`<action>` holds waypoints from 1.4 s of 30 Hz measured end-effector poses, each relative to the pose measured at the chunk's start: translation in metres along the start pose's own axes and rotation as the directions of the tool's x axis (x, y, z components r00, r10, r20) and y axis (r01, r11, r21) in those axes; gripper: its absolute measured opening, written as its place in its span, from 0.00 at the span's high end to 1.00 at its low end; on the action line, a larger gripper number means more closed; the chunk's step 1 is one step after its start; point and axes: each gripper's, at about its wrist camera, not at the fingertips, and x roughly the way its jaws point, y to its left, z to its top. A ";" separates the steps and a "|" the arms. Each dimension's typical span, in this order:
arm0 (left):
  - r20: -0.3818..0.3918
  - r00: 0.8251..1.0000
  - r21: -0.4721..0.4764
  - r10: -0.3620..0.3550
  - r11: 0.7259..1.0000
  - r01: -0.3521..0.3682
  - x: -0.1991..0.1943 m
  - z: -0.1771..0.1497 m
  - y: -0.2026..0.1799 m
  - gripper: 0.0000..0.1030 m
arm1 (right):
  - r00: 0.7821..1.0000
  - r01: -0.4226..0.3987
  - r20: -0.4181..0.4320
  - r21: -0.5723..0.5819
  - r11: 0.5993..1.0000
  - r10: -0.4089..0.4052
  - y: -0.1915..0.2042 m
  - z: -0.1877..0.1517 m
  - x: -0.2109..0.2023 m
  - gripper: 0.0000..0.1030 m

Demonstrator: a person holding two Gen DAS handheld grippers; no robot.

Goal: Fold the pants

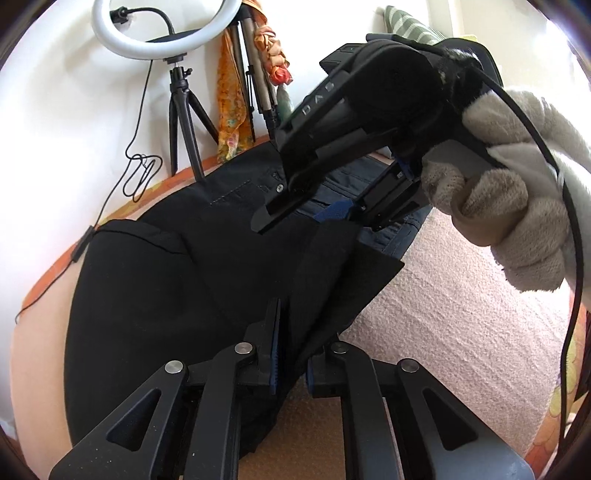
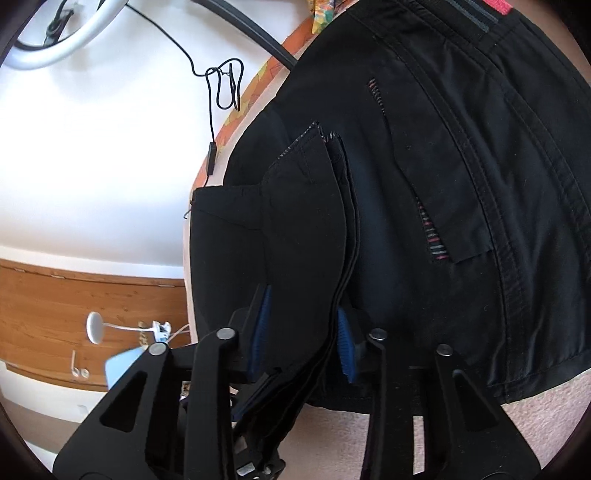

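Black pants [image 1: 177, 280] lie on a pink towel-like surface [image 1: 443, 302]. My left gripper [image 1: 295, 354] is shut on a fold of the pants' black cloth, near their leg end. My right gripper [image 2: 304, 325] is shut on a thick bundle of the pants' hem layers [image 2: 306, 229]; the waistband and back pocket [image 2: 443, 184] spread to its right. In the left wrist view the right gripper [image 1: 317, 210] shows from outside, held by a gloved hand [image 1: 517, 206], low over the pants.
A ring light [image 1: 166, 26] on a small tripod [image 1: 184, 122] stands at the back left with a dangling cable [image 1: 140, 173]. Colourful scarves [image 1: 232, 107] hang by the wall. Blue jeans [image 1: 369, 184] lie beyond the black pants. A wooden shelf [image 2: 74, 302] is on the left.
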 end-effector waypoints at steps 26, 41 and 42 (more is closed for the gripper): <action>-0.005 0.997 -0.394 0.073 0.916 -0.069 -0.039 -0.030 0.120 0.65 | 0.923 0.341 0.295 -0.335 0.879 -0.246 0.044 0.008 -0.057 0.96; -0.120 0.990 -0.336 0.070 0.936 -0.107 0.004 -0.037 0.108 0.65 | 0.902 0.397 0.278 -0.232 0.888 -0.330 -0.015 0.028 -0.069 0.96; -0.115 0.991 -0.334 0.071 0.937 -0.106 0.004 -0.037 0.109 0.65 | 0.899 0.406 0.275 -0.230 0.885 -0.341 -0.015 0.029 -0.067 0.96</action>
